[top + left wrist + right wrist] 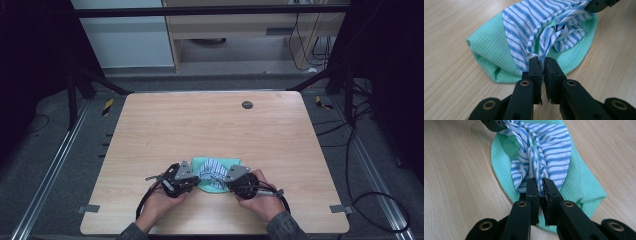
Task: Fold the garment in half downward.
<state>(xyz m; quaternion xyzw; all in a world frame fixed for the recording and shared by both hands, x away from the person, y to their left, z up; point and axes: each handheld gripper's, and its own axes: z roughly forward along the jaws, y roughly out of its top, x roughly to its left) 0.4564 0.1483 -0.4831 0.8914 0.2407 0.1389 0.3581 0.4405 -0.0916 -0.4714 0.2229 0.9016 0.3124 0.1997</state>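
Observation:
A blue-and-white striped cloth (213,170) lies bunched on top of a green waffle-weave cloth (212,188) near the table's front edge. My left gripper (197,176) is shut on the striped cloth's left end. In the left gripper view its jaws (542,62) pinch a gathered fold of the striped cloth (529,22) above the green cloth (489,50). My right gripper (227,179) is shut on the other end. The right gripper view has those jaws (539,182) clamped on the striped cloth (549,147), with the green cloth (584,182) flat beneath. The fabric hangs lifted between the two grippers.
The wooden table (210,125) has a small dark round disc (247,105) near its back edge. Metal brackets (88,208) sit at the front corners. Cables (370,200) trail on the floor to the right.

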